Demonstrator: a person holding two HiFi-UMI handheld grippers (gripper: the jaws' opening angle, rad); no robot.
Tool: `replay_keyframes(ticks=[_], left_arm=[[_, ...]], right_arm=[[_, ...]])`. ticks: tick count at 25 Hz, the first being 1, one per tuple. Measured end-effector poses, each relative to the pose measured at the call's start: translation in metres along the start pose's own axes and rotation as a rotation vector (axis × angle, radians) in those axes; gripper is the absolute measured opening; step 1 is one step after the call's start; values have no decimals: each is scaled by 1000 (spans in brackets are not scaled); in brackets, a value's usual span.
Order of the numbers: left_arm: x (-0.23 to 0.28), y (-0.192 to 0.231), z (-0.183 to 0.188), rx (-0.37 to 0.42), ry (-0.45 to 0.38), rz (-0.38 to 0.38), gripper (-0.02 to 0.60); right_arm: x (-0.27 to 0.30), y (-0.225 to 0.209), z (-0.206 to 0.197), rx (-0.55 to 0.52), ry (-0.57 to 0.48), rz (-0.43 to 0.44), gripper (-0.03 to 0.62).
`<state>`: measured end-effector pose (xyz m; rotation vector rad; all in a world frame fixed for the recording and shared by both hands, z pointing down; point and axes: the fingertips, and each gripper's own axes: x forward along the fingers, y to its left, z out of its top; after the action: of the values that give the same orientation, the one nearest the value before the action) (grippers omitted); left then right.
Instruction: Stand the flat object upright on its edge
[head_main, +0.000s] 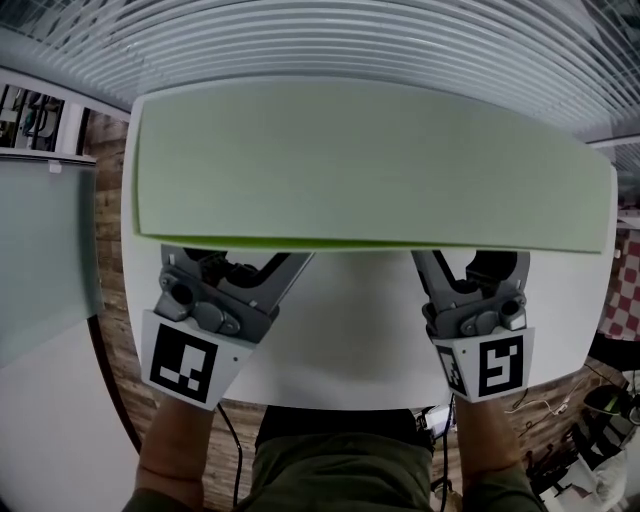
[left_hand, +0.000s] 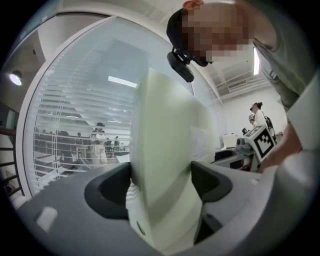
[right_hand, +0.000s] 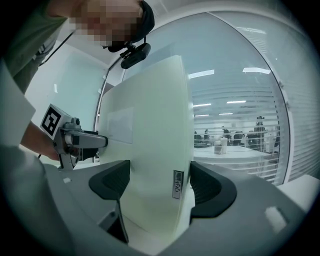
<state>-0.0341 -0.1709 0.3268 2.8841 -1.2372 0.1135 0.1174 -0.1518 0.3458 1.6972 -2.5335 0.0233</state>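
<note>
White table (head_main: 340, 340), half hidden — left gripper (left_hand: 161, 184), right gripper (right_hand: 160, 186) clamp green slab (head_main: 370, 165).

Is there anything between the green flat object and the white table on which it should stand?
Nothing visible does. The left gripper and the right gripper are both shut on the green flat object. The part of the white table that shows holds nothing. The table under the object is hidden.

Head view: steeply down over table (head_main: 340, 345). Gripper views: close, upward along jaws. All share green panel (head_main: 370, 170).
</note>
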Motion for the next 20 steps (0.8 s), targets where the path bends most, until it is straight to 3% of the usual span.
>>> replay_keyframes(ticks=[20], left_arm=[[-3,-10,-1,3,28,4,371]], right_arm=[[-6,-2,-2,6,4,37,383]])
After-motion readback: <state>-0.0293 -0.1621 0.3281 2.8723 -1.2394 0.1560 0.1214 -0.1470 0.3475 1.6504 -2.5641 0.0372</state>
